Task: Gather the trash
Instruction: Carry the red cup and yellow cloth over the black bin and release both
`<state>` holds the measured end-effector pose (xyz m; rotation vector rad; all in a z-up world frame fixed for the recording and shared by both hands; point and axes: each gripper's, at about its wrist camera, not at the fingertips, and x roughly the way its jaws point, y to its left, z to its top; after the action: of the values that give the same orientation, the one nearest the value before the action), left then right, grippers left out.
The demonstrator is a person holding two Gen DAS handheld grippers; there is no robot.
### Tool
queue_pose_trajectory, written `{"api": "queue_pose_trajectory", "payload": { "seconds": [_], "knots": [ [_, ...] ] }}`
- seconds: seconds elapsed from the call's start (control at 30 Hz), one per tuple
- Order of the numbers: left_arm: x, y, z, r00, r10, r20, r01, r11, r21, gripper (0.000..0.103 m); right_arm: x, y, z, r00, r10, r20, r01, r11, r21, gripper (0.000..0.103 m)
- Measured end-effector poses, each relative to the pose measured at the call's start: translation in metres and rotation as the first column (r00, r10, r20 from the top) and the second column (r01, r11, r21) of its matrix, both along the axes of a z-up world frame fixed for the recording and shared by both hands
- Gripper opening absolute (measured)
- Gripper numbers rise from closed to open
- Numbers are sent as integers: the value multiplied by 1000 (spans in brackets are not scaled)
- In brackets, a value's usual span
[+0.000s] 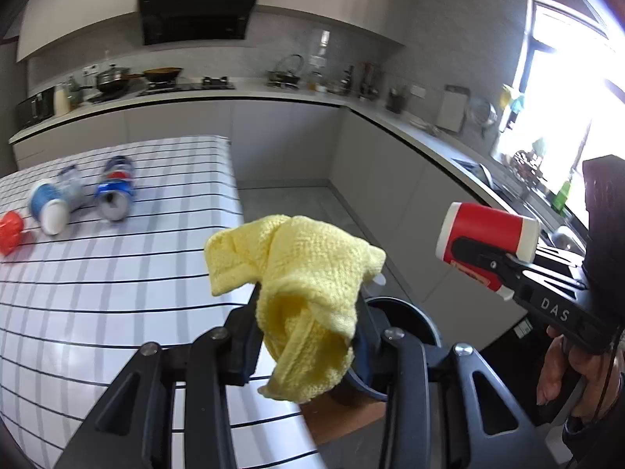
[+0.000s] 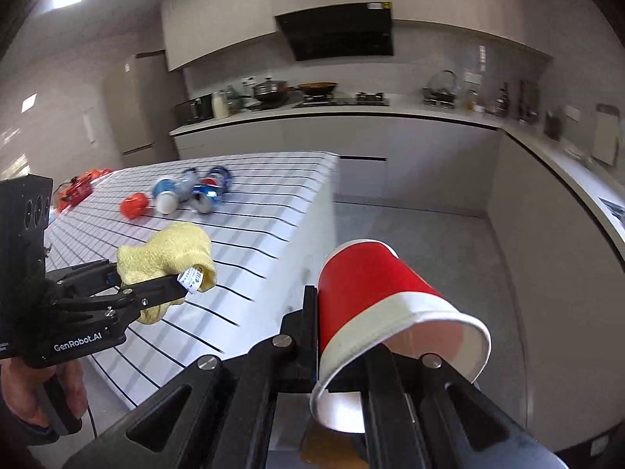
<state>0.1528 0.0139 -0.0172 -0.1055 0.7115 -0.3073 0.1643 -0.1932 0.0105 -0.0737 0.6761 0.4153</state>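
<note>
Behind, on the checked tablecloth (image 1: 117, 273): crushed blue can (image 1: 115, 191), blue cup (image 1: 49, 207), small red item (image 1: 9, 232), all lying loose. Left gripper (image 1: 308, 312) clamped on bunched yellow cloth (image 1: 300, 285), beside the table edge. Right gripper (image 2: 340, 336) pinched shut on the wall of a red paper cup (image 2: 375, 293), white-rimmed, tipped sideways over the floor.

Behind bunched yellow knitted cloth (image 1: 308, 301), fingertips of left gripper (image 1: 312, 336) hidden; black round bin rim (image 1: 410, 312) only partly seen past it. Near far left corner of white grid-lined table (image 1: 136, 273), crushed blue cans (image 1: 115, 191) smeared by blur, labels unreadable; orange-red crumpled lump (image 1: 9, 230) cut by left picture edge. Right gripper (image 2: 351, 355) pads lost behind and inside red paper cup with white rim (image 2: 386, 312). Red flat packet (image 2: 78, 189) at table's far left edge too blurred to name.
</note>
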Motion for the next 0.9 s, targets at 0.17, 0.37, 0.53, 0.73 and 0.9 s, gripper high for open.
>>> {"api": "queue_pose_trajectory", "payload": {
  "seconds": [0.17, 0.37, 0.53, 0.73, 0.9],
  "knots": [
    [3, -46, -8, 998, -51, -21, 51, 999, 6, 40, -5, -52, -3, 999, -48, -20, 48, 999, 0, 2],
    [6, -89, -24, 993, -104, -58, 105, 994, 8, 40, -8, -100, -18, 998, -33, -58, 33, 999, -5, 2],
    [8, -121, -42, 984, -150, -97, 151, 989, 1, 40, -7, -131, -37, 995, 30, -100, -32, 999, -17, 2],
    [24, -144, -78, 964, -221, -146, 225, 974, 14, 40, 16, -157, -75, 974, 138, -178, -150, 987, -58, 2],
    [32, -155, -98, 953, -251, -171, 259, 965, 27, 40, 37, -164, -108, 942, 230, -244, -255, 964, -77, 2]
  ]
}}
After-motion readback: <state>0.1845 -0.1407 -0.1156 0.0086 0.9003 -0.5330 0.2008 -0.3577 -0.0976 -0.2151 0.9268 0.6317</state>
